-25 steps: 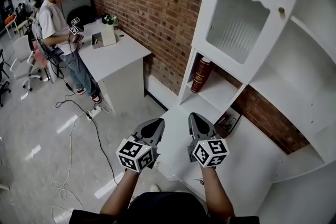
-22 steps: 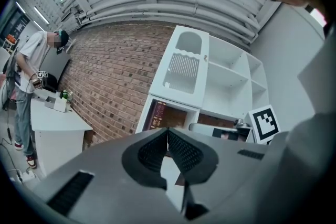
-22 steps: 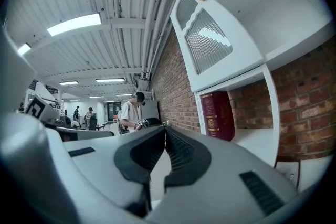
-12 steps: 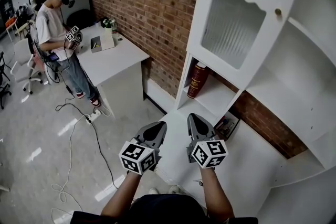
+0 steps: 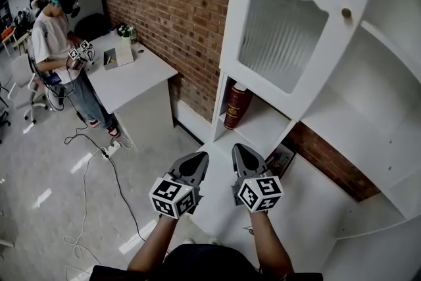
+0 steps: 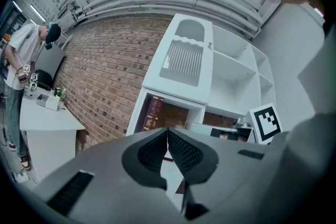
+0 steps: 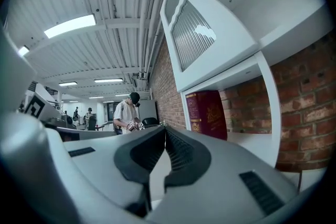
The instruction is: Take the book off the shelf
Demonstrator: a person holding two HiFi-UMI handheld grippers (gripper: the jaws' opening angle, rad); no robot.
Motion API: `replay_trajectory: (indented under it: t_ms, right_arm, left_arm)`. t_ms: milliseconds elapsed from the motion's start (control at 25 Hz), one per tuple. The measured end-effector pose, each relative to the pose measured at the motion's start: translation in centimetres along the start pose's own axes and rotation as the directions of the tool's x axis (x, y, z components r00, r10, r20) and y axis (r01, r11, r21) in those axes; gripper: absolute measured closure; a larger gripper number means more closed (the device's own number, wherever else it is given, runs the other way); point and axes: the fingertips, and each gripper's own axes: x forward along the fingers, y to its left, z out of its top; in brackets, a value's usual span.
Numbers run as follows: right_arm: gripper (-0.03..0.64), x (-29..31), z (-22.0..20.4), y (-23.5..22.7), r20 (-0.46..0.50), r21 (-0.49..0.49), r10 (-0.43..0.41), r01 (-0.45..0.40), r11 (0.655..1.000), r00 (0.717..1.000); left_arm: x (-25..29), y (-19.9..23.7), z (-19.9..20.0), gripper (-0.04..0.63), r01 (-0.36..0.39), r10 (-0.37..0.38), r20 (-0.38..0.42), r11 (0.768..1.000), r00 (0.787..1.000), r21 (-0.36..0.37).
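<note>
A: Where is the book (image 5: 237, 106) found?

B: It is stood upright in the open compartment of the white shelf (image 5: 264, 123), under the glazed door (image 5: 283, 36), untouched.

A: And the tongs?

B: The left gripper (image 5: 195, 161) and right gripper (image 5: 241, 156) are held closed, empty, short of it. The whole task is judged undone.

Red brick wall (image 5: 164, 3) at twelve o'clock, tall white shelf unit with ribbed glass door (image 5: 283, 43) at two o'clock, white rectangular surface (image 5: 131, 76) at ten o'clock, glossy pale grey floor (image 5: 39, 161) at nine o'clock, long white ceiling strip lights (image 7: 71, 26) lit
</note>
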Motion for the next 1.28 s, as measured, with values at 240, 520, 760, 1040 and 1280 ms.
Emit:
replay_trajectory:
  t_ms: [240, 520, 760, 1040, 1280]
  right_arm:
    - [0.597, 0.9, -0.4, -2.3, -0.015, 0.007, -0.009, 0.009, 1.000, 1.000]
    - [0.598, 1.8, -1.1, -4.2, -0.025, 0.022, -0.015, 0.016, 1.000, 1.000]
    - [0.597, 2.5, -1.9, -5.8, -0.037, 0.034, -0.019, 0.020, 0.999, 0.999]
    - [0.598, 2.8, -3.0, -7.5, -0.059, 0.037, -0.031, 0.033, 0.999, 0.998]
    - [0.597, 2.8, -3.9, -8.3, -0.080, 0.052, -0.036, 0.041, 0.998, 0.996]
  left_arm:
    - [3.1, 0.4, -0.2, 0.578, 0.014, -0.014, -0.012, 1.000, 1.000, -0.008]
    - [6.2, 1.0, -0.9, 0.578, 0.031, -0.032, -0.041, 1.000, 0.999, -0.002]
    - [8.9, 1.6, -0.7, 0.578, 0.040, -0.039, -0.046, 0.999, 0.998, 0.030]
    - [11.6, 1.7, -1.4, 0.578, 0.049, -0.047, -0.050, 0.998, 0.998, 0.034]
    - [13.4, 1.9, -1.9, 0.578, 0.053, -0.052, -0.065, 0.998, 0.997, 0.026]
